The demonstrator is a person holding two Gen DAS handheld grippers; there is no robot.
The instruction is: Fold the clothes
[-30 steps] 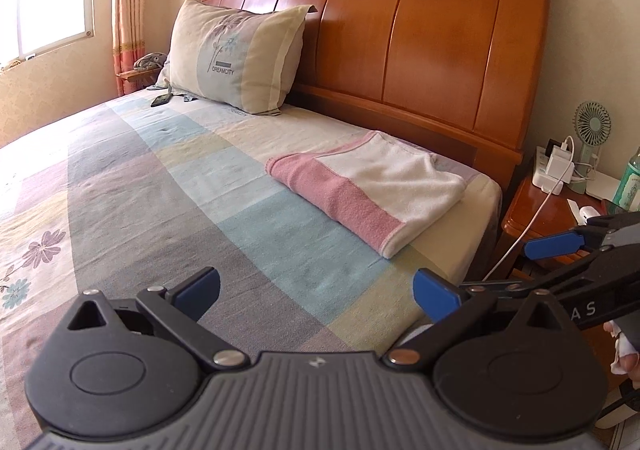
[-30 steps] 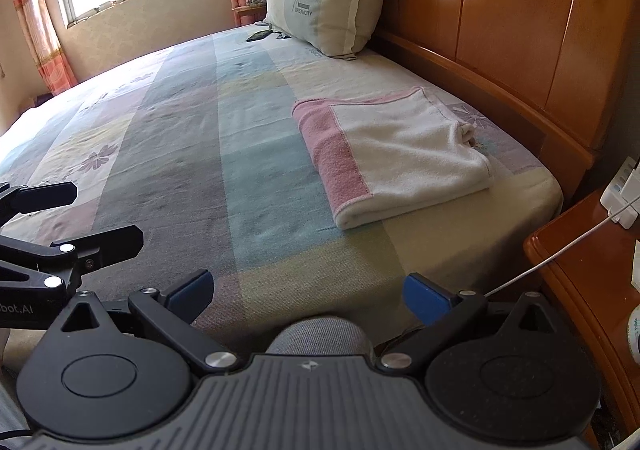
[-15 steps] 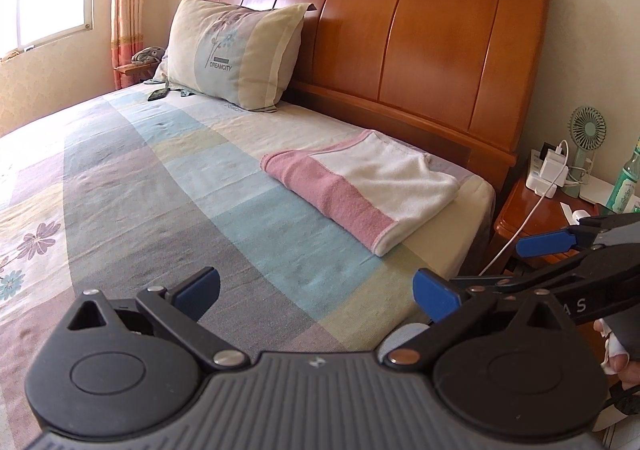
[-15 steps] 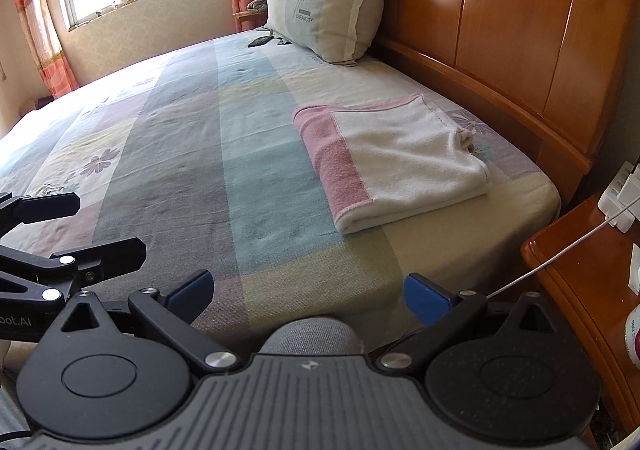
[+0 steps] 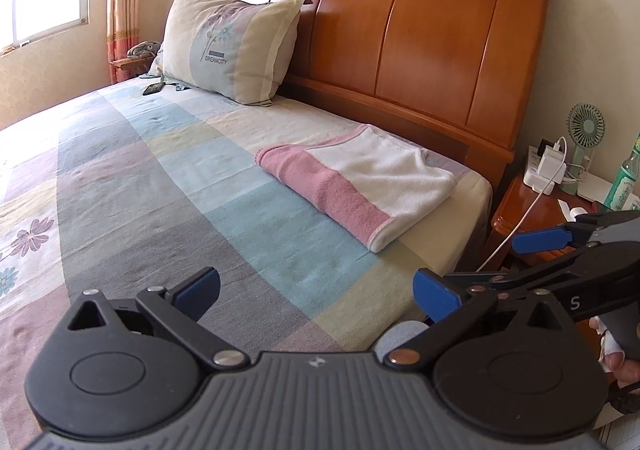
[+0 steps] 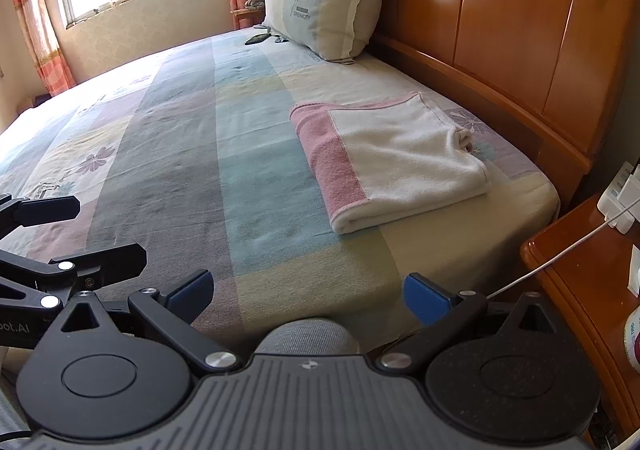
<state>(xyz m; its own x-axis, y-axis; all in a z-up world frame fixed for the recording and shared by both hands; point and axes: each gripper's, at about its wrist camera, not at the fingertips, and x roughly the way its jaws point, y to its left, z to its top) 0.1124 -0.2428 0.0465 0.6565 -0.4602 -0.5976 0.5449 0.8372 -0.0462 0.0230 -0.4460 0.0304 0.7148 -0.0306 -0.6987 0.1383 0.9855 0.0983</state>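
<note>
Towel [image 5: 356, 186] lies folded at 1 o'clock near the bed's [image 5: 200, 190] headboard corner, well apart from left gripper [image 5: 316, 290] and right gripper [image 6: 306, 290], both wide and empty; judgement: fold looks finished, so keep jaws clear, or approach low at the pink edge.

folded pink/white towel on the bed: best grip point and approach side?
Probably the near fold of the towel, where the pink band and white layers stack into one rounded edge facing the bed's side. Come in low from that side with the right gripper, open, one finger sliding under the fold. The far-right corner is bunched and looser, so avoid it.
</note>
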